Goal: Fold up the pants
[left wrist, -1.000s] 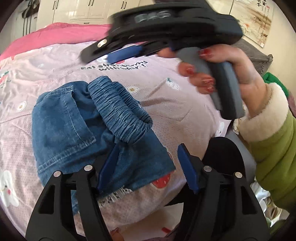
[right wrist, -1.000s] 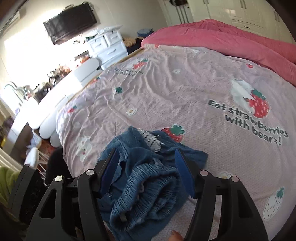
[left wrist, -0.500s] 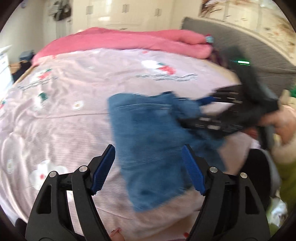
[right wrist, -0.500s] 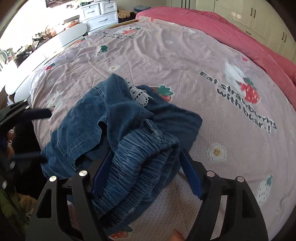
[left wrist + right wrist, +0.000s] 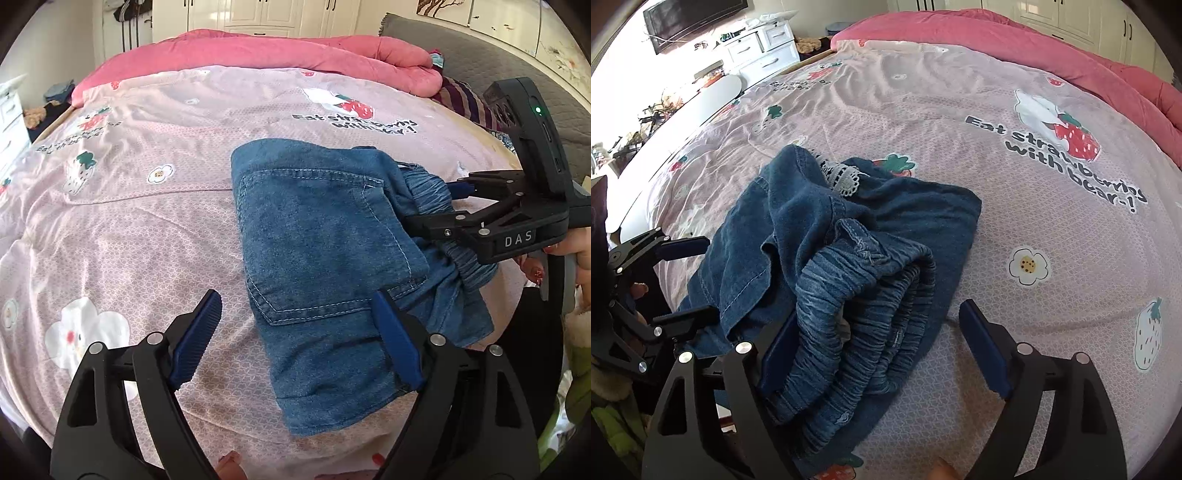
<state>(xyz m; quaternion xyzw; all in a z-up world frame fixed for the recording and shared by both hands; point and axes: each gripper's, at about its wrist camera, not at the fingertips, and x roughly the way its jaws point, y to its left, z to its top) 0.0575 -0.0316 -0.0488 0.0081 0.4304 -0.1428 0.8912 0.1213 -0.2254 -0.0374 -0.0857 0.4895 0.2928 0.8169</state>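
Note:
Small blue denim pants (image 5: 317, 236) lie folded on the pink strawberry-print bed sheet (image 5: 147, 221), back pocket up. In the left wrist view my left gripper (image 5: 295, 339) hangs over their near edge. Its jaws are opening, the right pad overlaps the denim and nothing is pinched. In the same view my right gripper (image 5: 439, 205) straddles the gathered elastic waistband (image 5: 428, 192) at the right. In the right wrist view the pants (image 5: 798, 221) lie rumpled. Their waistband (image 5: 857, 314) sits between the opening jaws of the right gripper (image 5: 882, 350), with the right pad clear of it. The left gripper (image 5: 685, 282) shows at the left edge.
A pink quilt (image 5: 258, 48) is bunched along the far side of the bed. A grey headboard (image 5: 480, 48) and striped cloth (image 5: 465, 99) lie at the back right. A white dresser (image 5: 764, 48) stands beyond the bed. A hand in a green sleeve holds each gripper at the bed's near edge.
The right gripper came down from above the pants to the waistband. The left view swung left, and the pants now lie flatter with the pocket up. Both grippers' jaws widened.

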